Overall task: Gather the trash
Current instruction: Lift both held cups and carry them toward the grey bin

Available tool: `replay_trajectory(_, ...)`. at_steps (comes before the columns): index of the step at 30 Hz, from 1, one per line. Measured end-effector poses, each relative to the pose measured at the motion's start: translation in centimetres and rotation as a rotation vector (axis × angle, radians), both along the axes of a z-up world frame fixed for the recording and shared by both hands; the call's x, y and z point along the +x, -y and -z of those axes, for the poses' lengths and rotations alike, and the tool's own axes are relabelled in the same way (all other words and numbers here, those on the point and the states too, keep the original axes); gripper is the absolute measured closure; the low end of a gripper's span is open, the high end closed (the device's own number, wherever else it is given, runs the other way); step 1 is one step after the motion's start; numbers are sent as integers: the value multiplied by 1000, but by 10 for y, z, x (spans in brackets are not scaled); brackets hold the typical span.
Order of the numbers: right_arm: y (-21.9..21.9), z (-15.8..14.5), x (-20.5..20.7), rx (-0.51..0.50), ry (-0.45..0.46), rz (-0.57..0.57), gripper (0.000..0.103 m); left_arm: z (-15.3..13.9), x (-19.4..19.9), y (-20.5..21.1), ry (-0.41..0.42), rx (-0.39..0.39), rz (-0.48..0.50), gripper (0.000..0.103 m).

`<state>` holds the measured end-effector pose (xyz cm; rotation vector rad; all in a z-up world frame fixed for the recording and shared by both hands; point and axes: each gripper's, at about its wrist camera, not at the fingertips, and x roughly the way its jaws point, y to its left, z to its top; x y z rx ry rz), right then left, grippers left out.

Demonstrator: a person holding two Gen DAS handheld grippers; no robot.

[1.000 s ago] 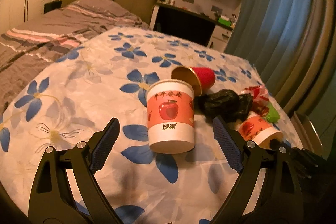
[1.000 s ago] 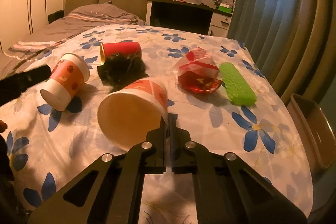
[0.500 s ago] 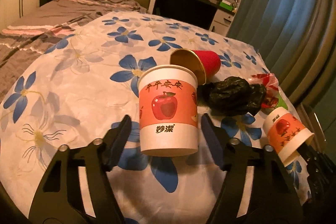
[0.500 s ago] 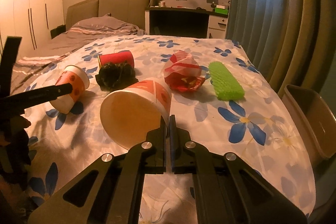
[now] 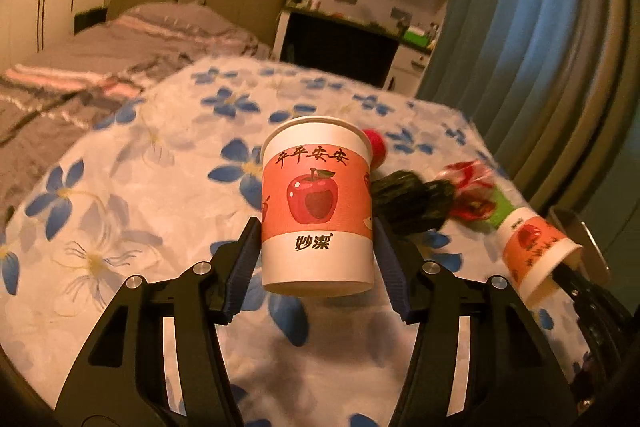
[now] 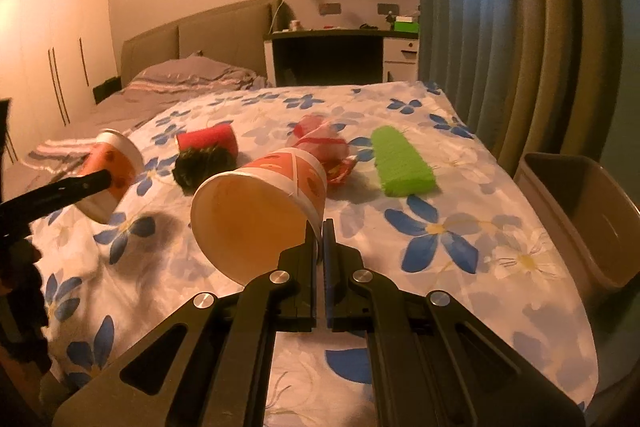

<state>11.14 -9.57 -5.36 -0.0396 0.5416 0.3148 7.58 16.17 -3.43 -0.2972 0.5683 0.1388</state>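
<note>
My left gripper (image 5: 316,259) is shut on an upright apple-print paper cup (image 5: 316,203) and holds it above the flowered bedspread (image 5: 132,187); that cup also shows in the right wrist view (image 6: 108,175). My right gripper (image 6: 320,231) is shut on the rim of a second apple-print cup (image 6: 260,215), tilted with its mouth toward the camera and lifted off the bed; it also shows in the left wrist view (image 5: 532,251). On the bed lie a red cup (image 6: 210,143), a black crumpled bag (image 6: 204,165), a red-and-white wrapper (image 6: 324,147) and a green pack (image 6: 402,163).
A beige bin (image 6: 588,219) stands beside the bed at the right, under the curtain (image 6: 520,27). A desk (image 6: 340,59) and headboard (image 6: 200,43) are at the back. A grey striped blanket (image 5: 72,83) covers the bed's left side.
My left gripper closed on the upright cup and lifted it off the bedspread. My right gripper raised its cup higher above the bed.
</note>
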Motion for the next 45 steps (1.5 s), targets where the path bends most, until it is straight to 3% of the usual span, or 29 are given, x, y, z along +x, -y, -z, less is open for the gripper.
replay_trajectory(10,34,-10,-9,45,29,60,99,-30,-15,44,98,40,84,48)
replay_trajectory(45,169,-31,-20,142,130,316,99,-47,36,202,162,81,416,48)
